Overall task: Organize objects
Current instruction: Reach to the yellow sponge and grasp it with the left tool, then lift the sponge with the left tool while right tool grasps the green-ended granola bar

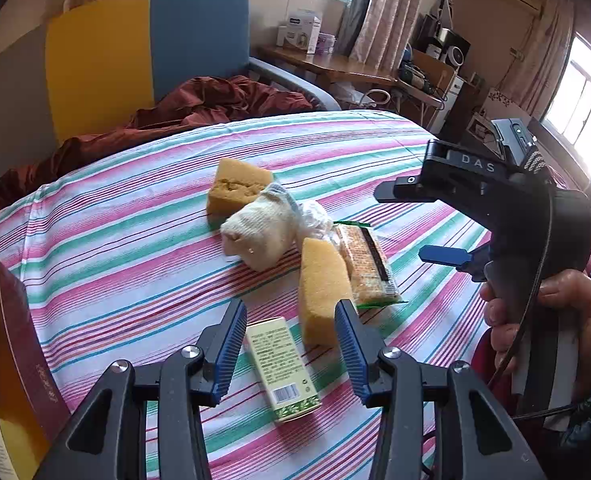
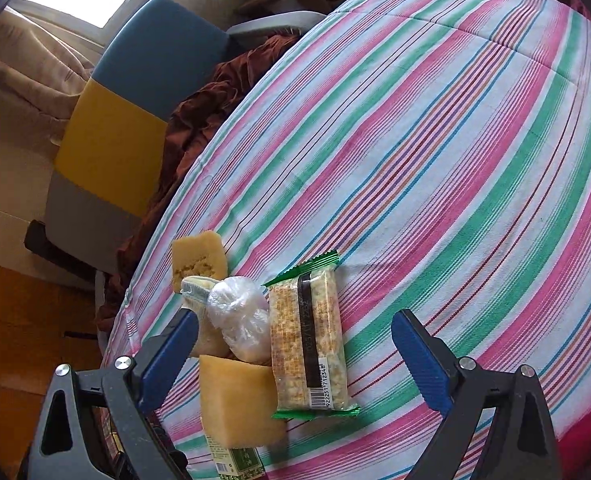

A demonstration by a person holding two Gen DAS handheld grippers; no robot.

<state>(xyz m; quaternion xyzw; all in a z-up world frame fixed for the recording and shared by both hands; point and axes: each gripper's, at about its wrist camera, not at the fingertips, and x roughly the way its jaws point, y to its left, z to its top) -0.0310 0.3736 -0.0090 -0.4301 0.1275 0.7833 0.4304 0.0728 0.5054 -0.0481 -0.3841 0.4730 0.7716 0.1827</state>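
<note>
Forward of the left gripper (image 1: 291, 344), jaws apart and empty, a green-white carton (image 1: 281, 368) lies beside the near sponge (image 1: 321, 292); only this view shows the brown box (image 1: 11, 364). Right-wrist view: right gripper (image 2: 295, 354), jaws wide and empty, straddles the near sponge (image 2: 235, 400) and cracker packet (image 2: 309, 340).

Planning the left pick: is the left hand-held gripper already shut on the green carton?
No, the left hand-held gripper is open, its blue pads apart with the green carton lying free on the striped sheet between them.
</note>
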